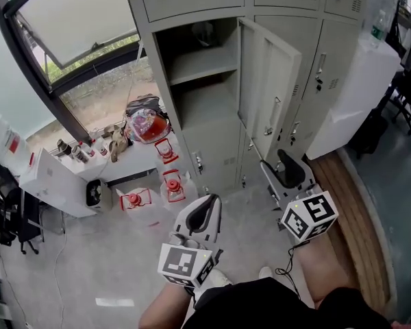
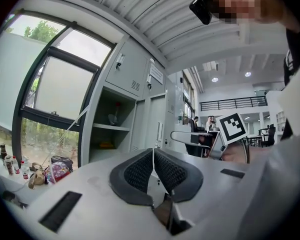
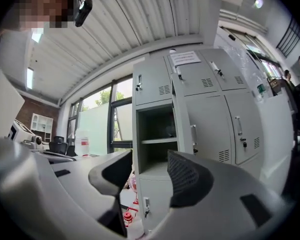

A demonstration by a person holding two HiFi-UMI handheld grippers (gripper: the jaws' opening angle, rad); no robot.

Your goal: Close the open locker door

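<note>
while the open locker (image 1: pixel 192 67) holds one dim object (image 1: pixel 204 33), right hand-held gripper (image 3: pixel 148 161) gapes wide.

Pale grey floor (image 1: pixel 103 259), tilted-open window (image 1: pixel 75 19), low white table (image 1: pixel 51 177), ribbed ceiling (image 3: pixel 130 19)

Head view: mounted high, pitched steeply down over the floor (image 1: pixel 109 266). The left gripper (image 1: pixel 204 212) and right gripper (image 1: pixel 288 172) sit low in frame, with the open locker compartment (image 1: pixel 202 81) ahead at top.

Left gripper view: low, tilted up along its jaws. The compartment (image 2: pixel 111 129) is left of centre, probably nearer than the wide lens suggests.

Right gripper view: tilted up, with the compartment (image 3: pixel 157 140) framed between its jaws.

The window (image 1: pixel 75 26) is shared by all three views.
</note>
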